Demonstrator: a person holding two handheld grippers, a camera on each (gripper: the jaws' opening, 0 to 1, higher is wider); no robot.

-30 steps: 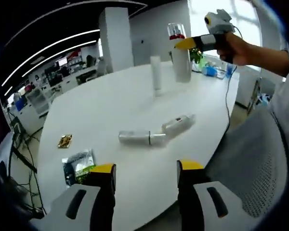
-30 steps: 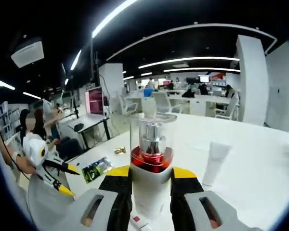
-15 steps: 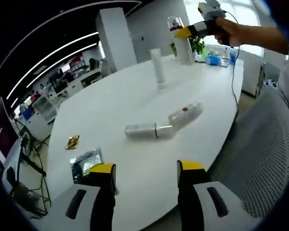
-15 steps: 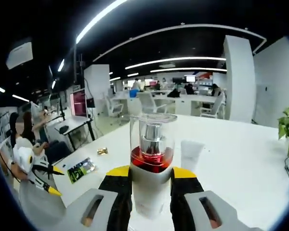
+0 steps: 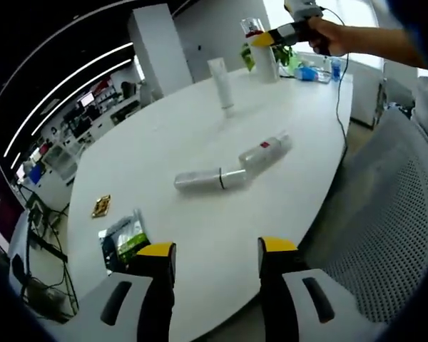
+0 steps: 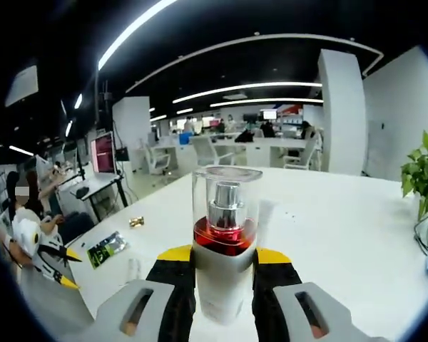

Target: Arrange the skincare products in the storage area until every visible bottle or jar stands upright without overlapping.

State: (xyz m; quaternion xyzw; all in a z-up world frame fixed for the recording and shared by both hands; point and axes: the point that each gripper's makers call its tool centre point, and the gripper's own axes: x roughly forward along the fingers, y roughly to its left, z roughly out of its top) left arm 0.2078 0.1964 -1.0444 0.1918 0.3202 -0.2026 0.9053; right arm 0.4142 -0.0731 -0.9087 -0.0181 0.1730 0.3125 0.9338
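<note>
Two clear bottles [image 5: 232, 168] lie flat end-to-end; right gripper [image 6: 225, 274] fingers pinch upright pump bottle [image 6: 225, 242], left gripper [image 5: 215, 267] fingers spread.

Pump bottle [image 5: 260, 44] now farther across table [image 5: 164, 149].

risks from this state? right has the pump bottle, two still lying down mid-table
1. The right gripper holds the tall pump bottle low on its body, so it is top-heavy; a quick or tilted release could tip it.
2. In the left gripper view it sits near the upright white tube; setting it down carelessly could knock that tube over.
3. The two lying bottles touch end to end and are round; nudging one may roll the other towards the table edge.
</note>
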